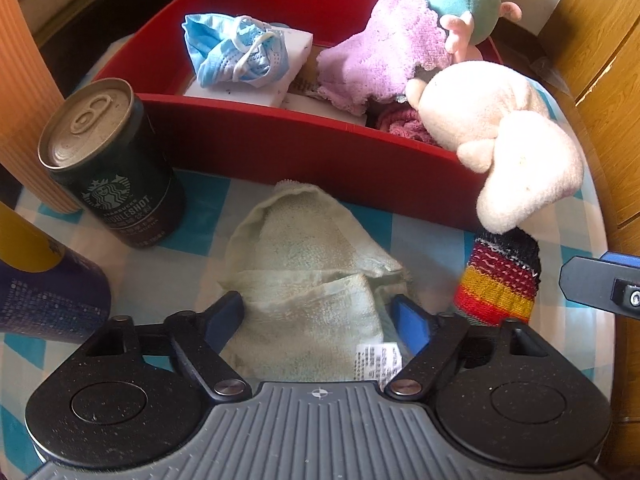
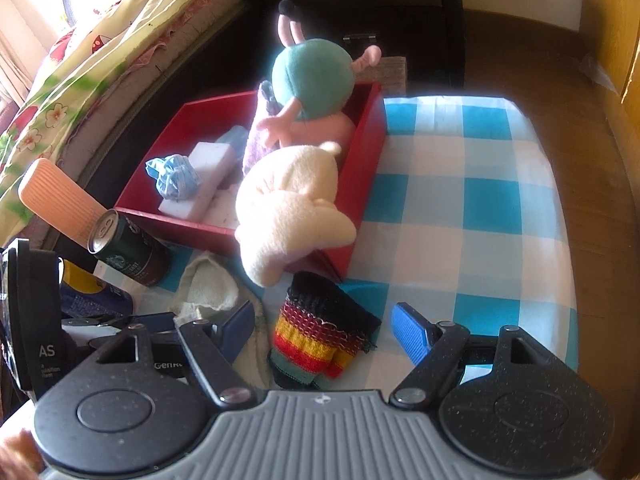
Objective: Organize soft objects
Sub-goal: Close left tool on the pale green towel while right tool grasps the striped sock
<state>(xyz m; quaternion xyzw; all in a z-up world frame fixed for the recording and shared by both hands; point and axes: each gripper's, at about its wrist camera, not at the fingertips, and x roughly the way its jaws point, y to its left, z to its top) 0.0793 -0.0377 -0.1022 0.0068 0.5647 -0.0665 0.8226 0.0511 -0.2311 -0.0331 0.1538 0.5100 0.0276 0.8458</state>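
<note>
A pale green towel [image 1: 304,272] lies crumpled on the checked tablecloth in front of the red box [image 1: 280,148]. My left gripper [image 1: 316,304] is open, its fingers flanking the towel's near part. A striped sock [image 2: 316,336] lies between the fingers of my right gripper [image 2: 324,312], which is open and clear of it on both sides. A cream plush [image 2: 292,208] hangs over the red box's [image 2: 368,152] front corner. Inside the box are a teal plush toy [image 2: 312,72], a purple cloth [image 1: 384,56], a blue face mask [image 1: 236,52] and white sponges [image 2: 212,160].
A dark coffee can [image 1: 112,168] stands left of the towel, beside an orange ribbed object [image 1: 20,100] and a purple and yellow can [image 1: 44,292]. The blue checked tablecloth [image 2: 460,200] stretches right of the box. A bed [image 2: 80,60] lies to the left, wooden floor to the right.
</note>
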